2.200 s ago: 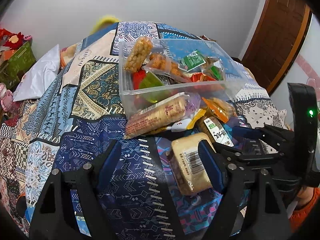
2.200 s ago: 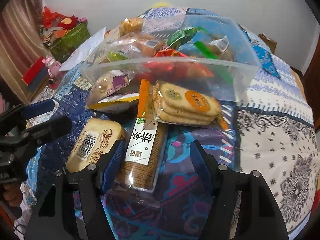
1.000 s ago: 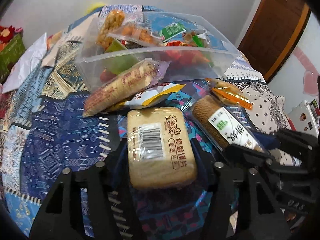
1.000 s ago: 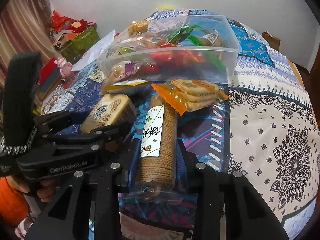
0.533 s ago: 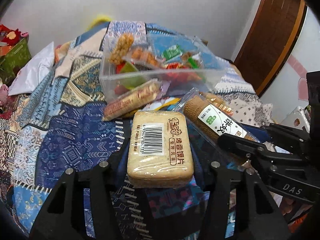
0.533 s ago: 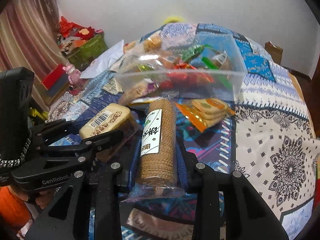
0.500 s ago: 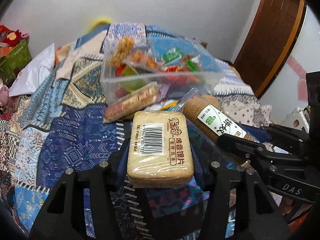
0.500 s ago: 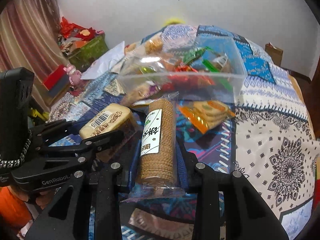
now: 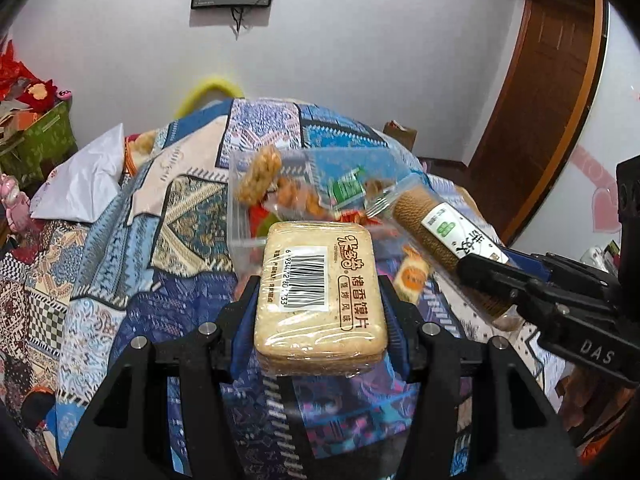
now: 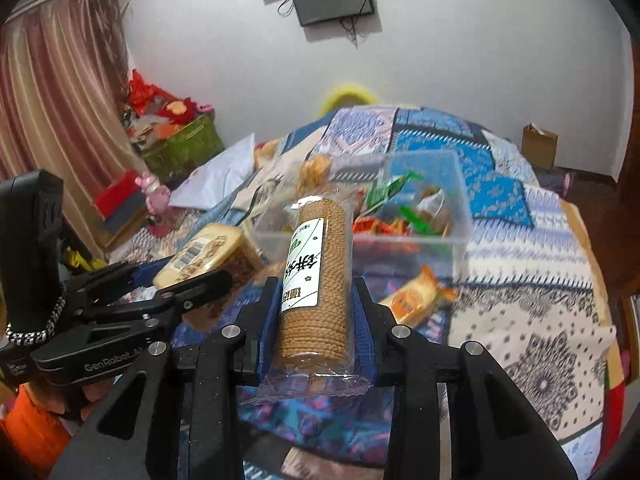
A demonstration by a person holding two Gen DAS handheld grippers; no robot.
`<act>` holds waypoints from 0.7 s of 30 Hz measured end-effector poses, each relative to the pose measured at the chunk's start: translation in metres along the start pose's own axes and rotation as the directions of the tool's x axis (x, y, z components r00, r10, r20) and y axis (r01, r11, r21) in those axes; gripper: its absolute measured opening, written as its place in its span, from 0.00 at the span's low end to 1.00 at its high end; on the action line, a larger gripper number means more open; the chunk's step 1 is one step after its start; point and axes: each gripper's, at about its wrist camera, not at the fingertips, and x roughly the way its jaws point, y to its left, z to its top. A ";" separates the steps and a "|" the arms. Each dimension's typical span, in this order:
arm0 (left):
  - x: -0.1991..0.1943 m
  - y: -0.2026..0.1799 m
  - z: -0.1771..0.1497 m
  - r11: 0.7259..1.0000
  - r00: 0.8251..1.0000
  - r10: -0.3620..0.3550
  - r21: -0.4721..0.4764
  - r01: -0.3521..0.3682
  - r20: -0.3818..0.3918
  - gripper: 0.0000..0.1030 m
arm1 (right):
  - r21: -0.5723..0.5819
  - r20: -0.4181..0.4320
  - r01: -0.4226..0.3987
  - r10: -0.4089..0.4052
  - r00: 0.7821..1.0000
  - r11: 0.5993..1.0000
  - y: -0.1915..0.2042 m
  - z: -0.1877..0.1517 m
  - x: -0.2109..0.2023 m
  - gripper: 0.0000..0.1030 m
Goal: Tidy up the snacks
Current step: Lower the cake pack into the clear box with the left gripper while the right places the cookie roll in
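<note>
My left gripper (image 9: 320, 304) is shut on a flat tan pack of toasted bun slices (image 9: 318, 288) with a barcode, held in the air above the quilt. My right gripper (image 10: 314, 316) is shut on a round sleeve of brown biscuits (image 10: 316, 276) with a white label, also lifted. Each held pack shows in the other view: the biscuit sleeve (image 9: 444, 236) at the right, the bun pack (image 10: 208, 254) at the left. A clear plastic bin (image 10: 456, 216) full of mixed snacks stands ahead of both on the bed; it also shows in the left wrist view (image 9: 236, 216).
A patterned quilt (image 9: 120, 240) covers the bed. An orange cracker packet (image 10: 412, 298) lies on it in front of the bin. A white bag (image 9: 84, 176) lies at the far left. A wooden door (image 9: 540, 80) is at the right, a green box (image 10: 180, 148) by the curtain.
Both grippers closed on their packs and lifted them off the quilt. Both have risen and tilted up, so the bin now sits lower and farther away.
</note>
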 end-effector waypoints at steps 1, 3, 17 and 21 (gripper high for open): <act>0.002 0.001 0.004 1.000 1.000 0.000 -0.003 0.000 0.005 0.53 | 0.005 0.006 0.003 -0.003 1.000 1.000 -0.002 0.002 0.001 0.31; 0.005 0.002 0.011 1.000 1.000 0.004 -0.007 -0.003 0.013 0.53 | 0.019 0.019 0.014 -0.015 1.000 1.000 -0.009 0.009 0.004 0.31; 0.061 0.003 0.061 1.000 0.999 0.004 0.001 -0.004 0.033 0.53 | 0.121 0.048 0.096 -0.102 0.994 0.988 -0.055 0.047 0.042 0.31; 0.082 0.000 0.073 1.000 1.000 0.003 0.016 -0.004 0.015 0.53 | 0.135 0.035 0.105 -0.110 0.993 0.985 -0.063 0.054 0.060 0.31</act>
